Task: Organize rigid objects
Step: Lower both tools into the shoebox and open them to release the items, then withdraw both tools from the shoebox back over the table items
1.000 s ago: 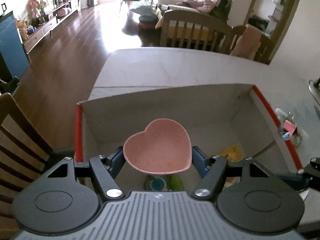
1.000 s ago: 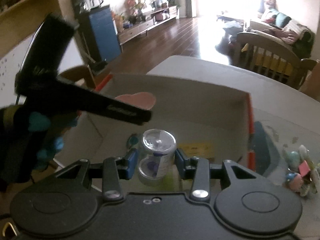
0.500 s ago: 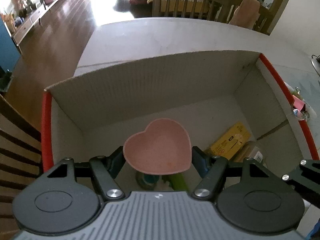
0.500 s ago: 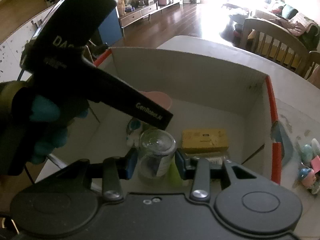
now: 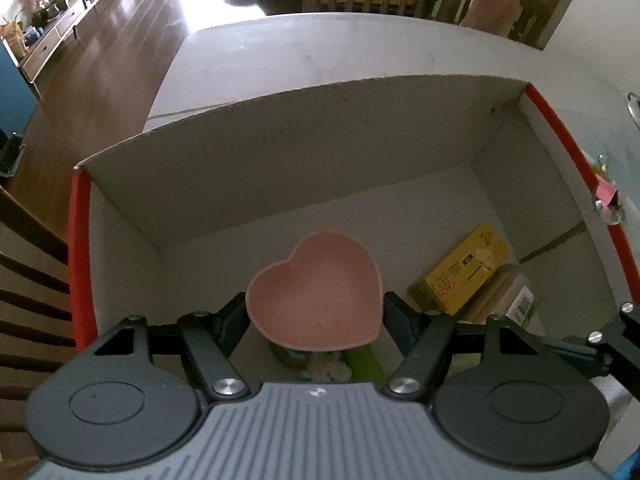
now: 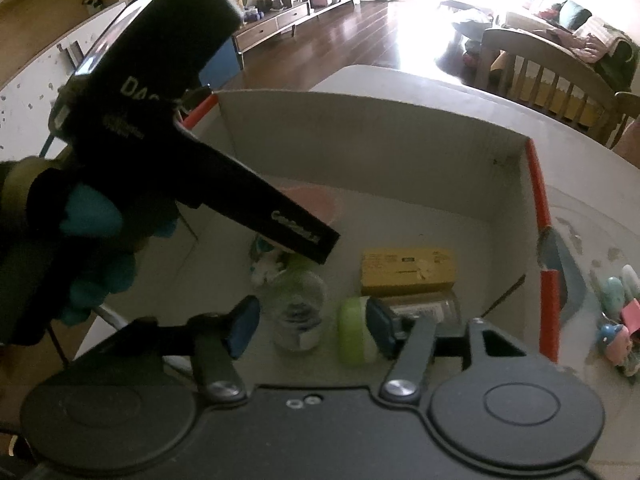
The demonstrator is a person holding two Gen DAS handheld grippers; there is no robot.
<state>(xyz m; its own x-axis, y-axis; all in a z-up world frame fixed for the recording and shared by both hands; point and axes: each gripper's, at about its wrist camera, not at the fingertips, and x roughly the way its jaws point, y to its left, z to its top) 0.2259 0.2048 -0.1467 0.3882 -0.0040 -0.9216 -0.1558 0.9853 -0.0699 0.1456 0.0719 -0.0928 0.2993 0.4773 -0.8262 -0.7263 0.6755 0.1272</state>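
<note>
My left gripper [image 5: 314, 312] is shut on a pink heart-shaped dish [image 5: 316, 306] and holds it inside the red-edged cardboard box [image 5: 280, 148], above the box floor. My right gripper [image 6: 306, 326] is open over the same box [image 6: 360, 120]. A small clear jar [image 6: 298, 312] stands blurred on the box floor between its spread fingers, free of them. The left gripper's body [image 6: 180, 152] crosses the right wrist view at upper left, and a bit of the pink dish [image 6: 316, 204] shows behind it.
In the box lie a yellow carton [image 5: 462, 274], a clear labelled bottle [image 5: 512, 296], a green cylinder [image 6: 352, 332] and a small teal-white item [image 5: 304, 360]. Small figurines [image 6: 616, 316] stand on the table right of the box. Wooden chairs stand beyond the table.
Both grippers moved down into the box. The right gripper opened and let go of the clear jar, which now stands on the box floor. The left still holds the pink dish.
</note>
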